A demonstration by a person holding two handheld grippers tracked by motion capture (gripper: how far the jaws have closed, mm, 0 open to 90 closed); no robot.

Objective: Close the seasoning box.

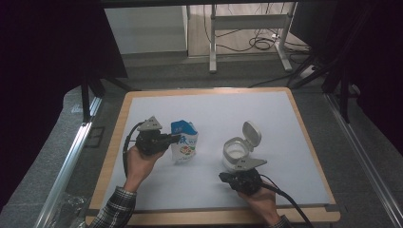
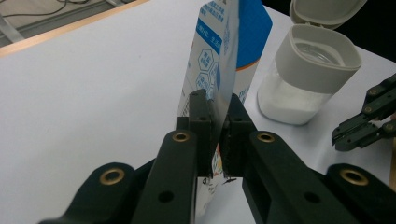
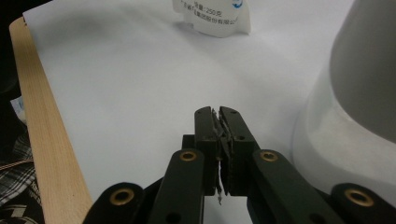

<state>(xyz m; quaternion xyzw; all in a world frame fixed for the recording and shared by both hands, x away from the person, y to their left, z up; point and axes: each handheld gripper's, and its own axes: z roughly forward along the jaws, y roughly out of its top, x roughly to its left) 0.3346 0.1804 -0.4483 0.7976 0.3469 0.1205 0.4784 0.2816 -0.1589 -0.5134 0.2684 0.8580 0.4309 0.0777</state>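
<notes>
A blue and white pouch (image 1: pixel 185 142) stands upright on the white mat, left of centre. My left gripper (image 1: pixel 177 139) is shut on its left side edge; in the left gripper view the jaws (image 2: pixel 215 100) pinch the flat seam of the pouch (image 2: pixel 219 51). A white jar (image 1: pixel 236 153) with its flip lid (image 1: pixel 251 133) swung open holds white powder, right of the pouch. My right gripper (image 1: pixel 222 176) lies low in front of the jar, jaws shut (image 3: pixel 218 112), with a thin pale sliver in the seam between its pads. The jar's wall (image 3: pixel 355 93) is close on its right.
The white mat (image 1: pixel 214 107) lies on a wooden board (image 1: pixel 214 217) whose edge runs along the front. Metal rails flank the table. Desk legs and cables (image 1: pixel 259 42) are on the floor behind. The right gripper (image 2: pixel 337 137) shows beside the jar (image 2: pixel 308 70) in the left gripper view.
</notes>
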